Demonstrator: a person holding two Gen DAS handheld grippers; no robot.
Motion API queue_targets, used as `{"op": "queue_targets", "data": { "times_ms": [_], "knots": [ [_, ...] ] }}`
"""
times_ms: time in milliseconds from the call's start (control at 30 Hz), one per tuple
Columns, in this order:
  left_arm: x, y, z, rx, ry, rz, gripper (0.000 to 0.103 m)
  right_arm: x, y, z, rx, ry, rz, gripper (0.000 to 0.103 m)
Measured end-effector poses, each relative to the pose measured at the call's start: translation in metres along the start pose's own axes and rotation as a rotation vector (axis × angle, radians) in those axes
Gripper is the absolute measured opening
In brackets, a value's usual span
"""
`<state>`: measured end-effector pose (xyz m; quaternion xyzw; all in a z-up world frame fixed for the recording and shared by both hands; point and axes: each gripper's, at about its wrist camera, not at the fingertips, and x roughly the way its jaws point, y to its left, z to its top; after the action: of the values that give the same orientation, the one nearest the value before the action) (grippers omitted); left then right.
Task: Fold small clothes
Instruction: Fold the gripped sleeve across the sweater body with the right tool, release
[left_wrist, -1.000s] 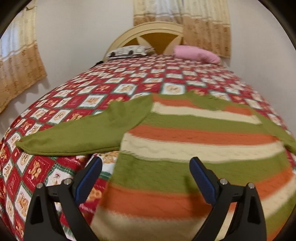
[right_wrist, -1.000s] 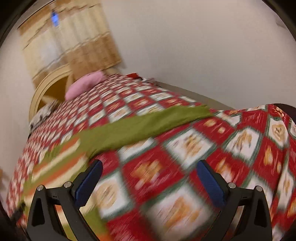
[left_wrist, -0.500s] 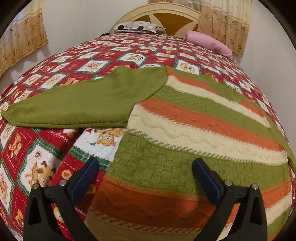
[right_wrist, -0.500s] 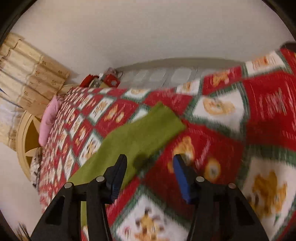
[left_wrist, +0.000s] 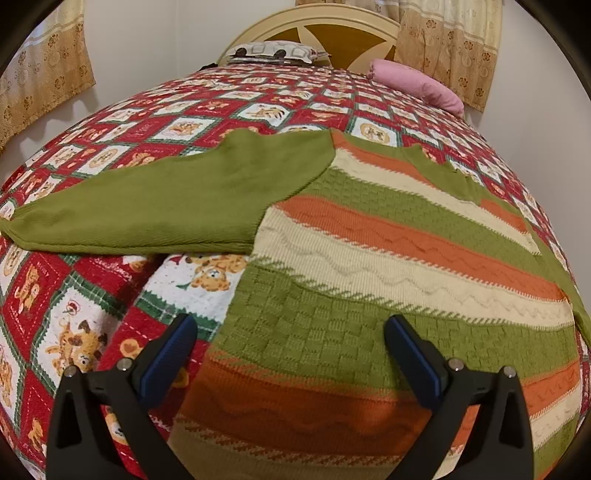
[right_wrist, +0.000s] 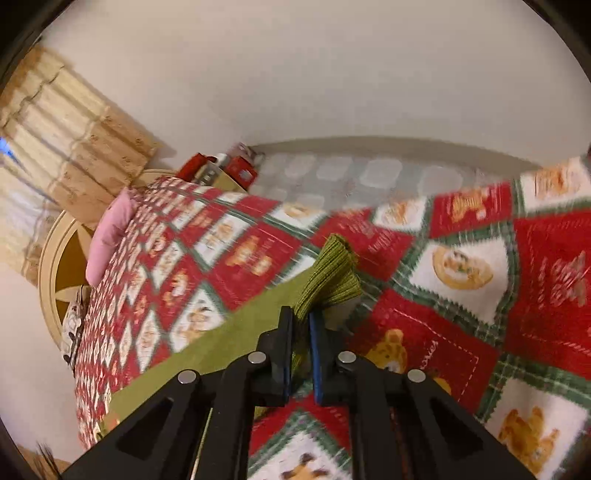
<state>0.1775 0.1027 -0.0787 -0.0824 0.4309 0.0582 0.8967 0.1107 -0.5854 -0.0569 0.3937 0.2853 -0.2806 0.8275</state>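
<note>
right cuff pinched, sweater still flat and unfolded

the knitted sweater with green, orange and cream stripes and plain green sleeves (left_wrist: 369, 266) lies spread face-up on the bed, over the red, green and white patchwork quilt printed with teddy bears (left_wrist: 74, 332). its body is flat and smooth, hem toward me, neck toward the headboard. one plain green sleeve (left_wrist: 147, 206) stretches out sideways across the quilt, untouched.

in the right wrist view i see the other sleeve's ribbed green cuff (right_wrist: 332, 273) bunched up and sticking out past the right gripper (right_wrist: 301, 321), whose jaws are together and clamped on that cuff. the fabric there looks lifted a little off the quilt, though i can't tell how much.

the left gripper (left_wrist: 291, 354) hangs just over the lower body of the sweater, near its side edge, jaws wide apart with nothing between them and, as far as i can see, not touching the knit.

my reading: the fold has barely begun. no part of the sweater lies over another yet. what's left is bringing the pinched sleeve across the chest, doing the same with the far sleeve, then folding the body up from the hem.

further out, a pink bolster pillow (left_wrist: 417, 88) and a grey patterned pillow (left_wrist: 273, 51) sit by the cream arched headboard (left_wrist: 317, 22), with beige flowered curtains (left_wrist: 447, 48) on the wall behind.
</note>
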Motion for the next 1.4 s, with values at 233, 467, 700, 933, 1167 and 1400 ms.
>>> {"op": "queue_targets", "data": {
  "times_ms": [233, 467, 700, 933, 1167, 1400],
  "knots": [
    [0.001, -0.001, 0.0, -0.006, -0.002, -0.009, 0.103, -0.044, 0.109, -0.021, -0.195, 0.002, 0.123, 0.008],
    [-0.001, 0.004, -0.001, -0.023, -0.011, -0.034, 0.103, -0.057, 0.242, -0.11, -0.452, 0.115, 0.276, 0.008],
    [-0.002, 0.008, 0.0, -0.041, -0.02, -0.059, 0.103, -0.033, 0.342, -0.224, -0.608, 0.265, 0.401, 0.008],
    [-0.002, 0.013, 0.001, -0.066, -0.03, -0.088, 0.103, -0.006, 0.395, -0.328, -0.733, 0.408, 0.433, 0.007],
    [-0.003, 0.018, 0.001, -0.089, -0.04, -0.112, 0.103, 0.011, 0.413, -0.378, -0.763, 0.524, 0.493, 0.007],
    [-0.003, 0.021, 0.002, -0.105, -0.046, -0.127, 0.103, 0.018, 0.43, -0.413, -0.793, 0.609, 0.562, 0.007]
  ]
}}
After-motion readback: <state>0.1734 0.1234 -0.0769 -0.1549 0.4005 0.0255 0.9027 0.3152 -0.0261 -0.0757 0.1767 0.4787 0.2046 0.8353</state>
